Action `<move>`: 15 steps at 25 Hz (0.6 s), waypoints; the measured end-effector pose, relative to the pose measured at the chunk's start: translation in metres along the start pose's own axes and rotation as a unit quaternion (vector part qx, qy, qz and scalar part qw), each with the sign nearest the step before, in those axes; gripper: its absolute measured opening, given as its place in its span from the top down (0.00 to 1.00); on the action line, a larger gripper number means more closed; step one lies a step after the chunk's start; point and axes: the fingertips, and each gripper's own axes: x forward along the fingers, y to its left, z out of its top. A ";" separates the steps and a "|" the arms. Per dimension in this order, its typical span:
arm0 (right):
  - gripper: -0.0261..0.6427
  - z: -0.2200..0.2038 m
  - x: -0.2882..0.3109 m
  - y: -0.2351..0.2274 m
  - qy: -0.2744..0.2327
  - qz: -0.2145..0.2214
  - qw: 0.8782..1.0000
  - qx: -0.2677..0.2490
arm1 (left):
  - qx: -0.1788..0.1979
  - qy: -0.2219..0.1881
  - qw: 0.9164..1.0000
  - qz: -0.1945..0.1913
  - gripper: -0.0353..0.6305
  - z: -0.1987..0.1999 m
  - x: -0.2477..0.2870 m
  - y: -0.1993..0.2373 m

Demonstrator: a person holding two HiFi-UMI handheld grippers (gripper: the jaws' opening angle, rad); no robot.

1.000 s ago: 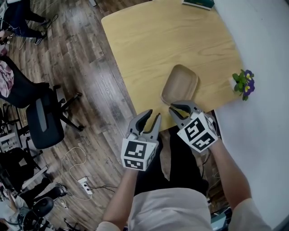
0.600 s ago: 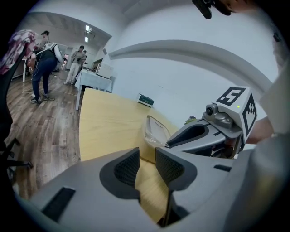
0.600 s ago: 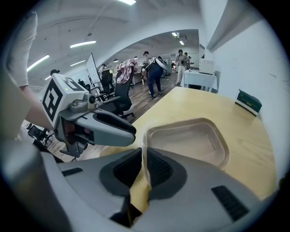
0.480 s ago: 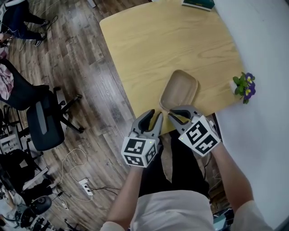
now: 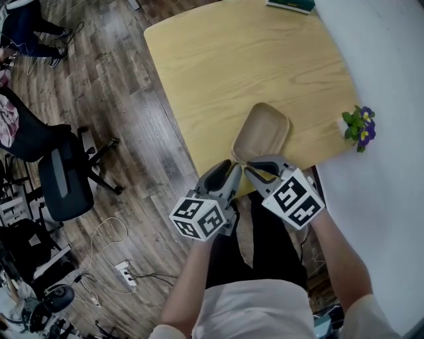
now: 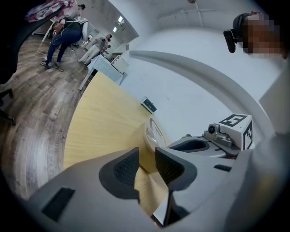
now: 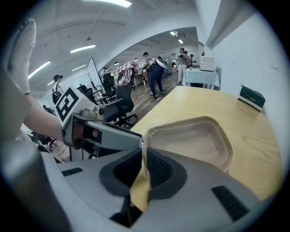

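Observation:
A clear, shallow plastic tray [image 5: 262, 131] lies at the near edge of the pale wooden table [image 5: 232, 59]. My right gripper [image 5: 250, 171] is shut on the tray's near rim; in the right gripper view the thin rim [image 7: 144, 149] stands pinched between the dark pads. My left gripper [image 5: 228, 174] hovers just left of it, at the table edge beside the tray's near corner. Its jaws stand a narrow gap apart with nothing between them, and the table shows through the gap [image 6: 146, 165]. In the left gripper view the tray [image 6: 152, 133] is edge-on beyond the jaws.
A small pot of purple flowers [image 5: 358, 122] stands at the table's right edge by the white wall. A green book [image 5: 291, 5] lies at the far edge. A black office chair [image 5: 63, 172] and a power strip [image 5: 122, 268] are on the wood floor to the left. People stand far off.
My left gripper has rolled to the left and drawn closer to the right gripper and the tray's near corner. The right gripper keeps its hold; the tray has shifted slightly left.

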 end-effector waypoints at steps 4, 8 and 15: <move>0.90 0.000 -0.001 0.000 -0.002 0.003 1.000 0.001 | -0.034 -0.005 0.999 -0.023 0.78 -0.003 0.002 -0.001; 0.90 0.002 -0.001 0.001 -0.003 0.006 1.000 0.002 | -0.076 -0.012 0.996 -0.050 0.78 -0.004 0.003 -0.003; 0.90 0.004 -0.001 0.003 -0.007 0.009 1.000 0.000 | -0.081 -0.010 0.996 -0.030 0.79 -0.005 0.004 0.002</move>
